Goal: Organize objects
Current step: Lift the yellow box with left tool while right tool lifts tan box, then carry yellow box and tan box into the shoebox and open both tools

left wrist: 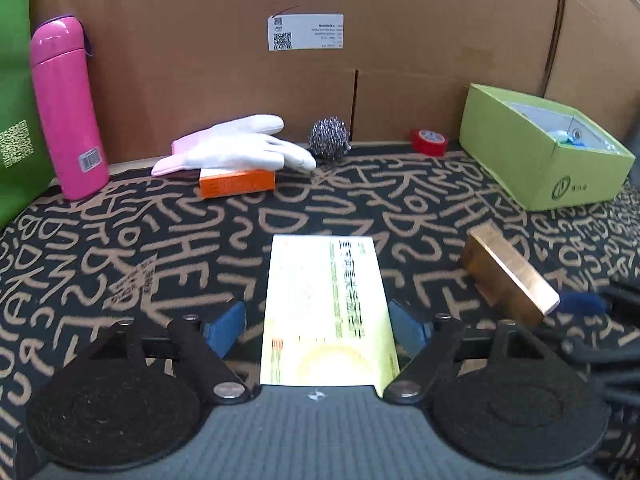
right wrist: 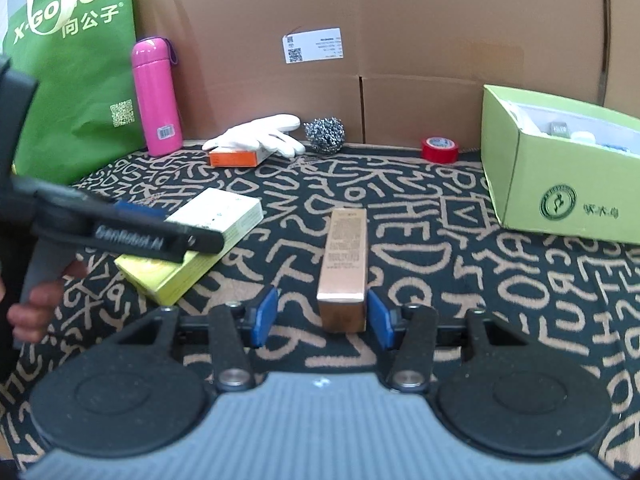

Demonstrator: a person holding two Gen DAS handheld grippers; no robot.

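My left gripper is open, its blue pads on either side of a pale yellow box that lies flat on the patterned cloth; the pads stand apart from its sides. The yellow box also shows in the right wrist view, partly under the left gripper's arm. My right gripper is open around the near end of a copper-coloured box; the right pad is close to it, the left pad stands clear. The copper box also shows in the left wrist view.
A light green open carton holding small items stands at the right. At the back by the cardboard wall are a pink bottle, a white glove on an orange box, a steel scourer, red tape and a green bag.
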